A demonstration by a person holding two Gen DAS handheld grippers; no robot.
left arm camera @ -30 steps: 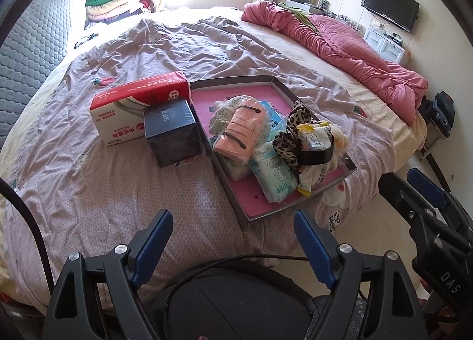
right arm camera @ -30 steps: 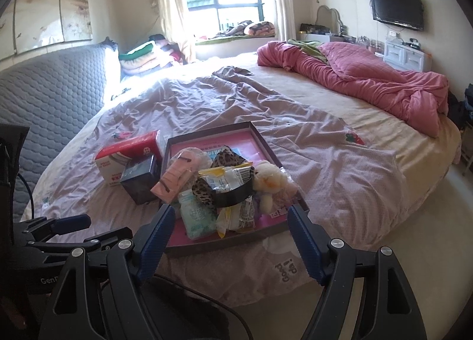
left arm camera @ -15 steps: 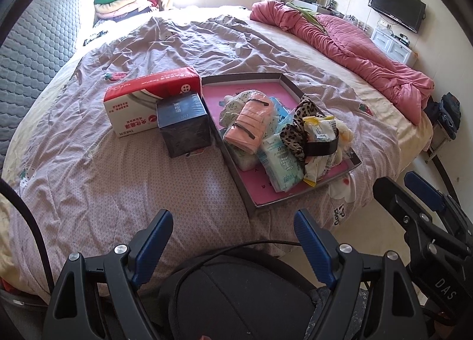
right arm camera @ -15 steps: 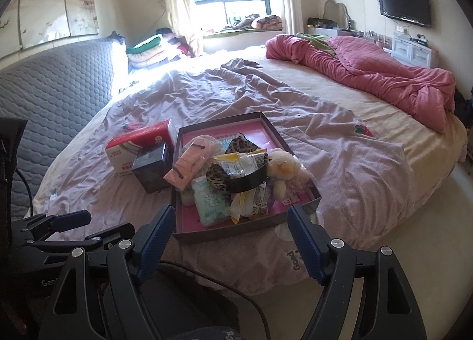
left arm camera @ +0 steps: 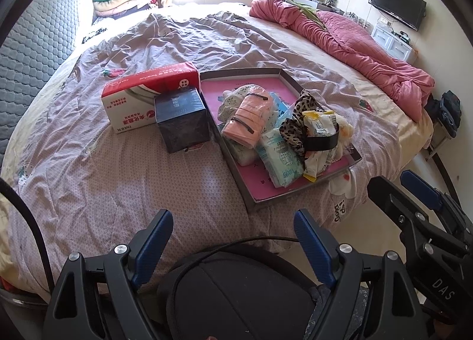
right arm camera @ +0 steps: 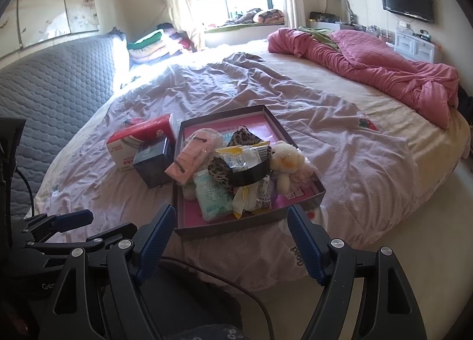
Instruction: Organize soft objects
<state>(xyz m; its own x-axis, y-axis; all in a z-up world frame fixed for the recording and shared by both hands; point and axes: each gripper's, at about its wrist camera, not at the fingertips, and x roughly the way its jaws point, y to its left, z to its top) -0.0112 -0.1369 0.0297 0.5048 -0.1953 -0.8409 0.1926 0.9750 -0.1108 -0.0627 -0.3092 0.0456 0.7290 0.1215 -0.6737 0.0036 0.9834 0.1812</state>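
Soft items [left arm camera: 275, 130] are heaped in a pink-lined tray [left arm camera: 340, 170] on the bed [left arm camera: 118, 180], beside a dark box [left arm camera: 181, 119]. Left tongs [left arm camera: 233, 233] and right tongs [right arm camera: 229, 224] are held wide, empty, short of the tray.

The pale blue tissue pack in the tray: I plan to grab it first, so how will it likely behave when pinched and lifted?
The pale blue tissue pack looks like a soft plastic-wrapped pouch, so it will probably squash and feel light. Its glossy wrap may slip. It lies partly under the leopard-print fabric and yellow snack packet, so lifting it may drag or topple those.
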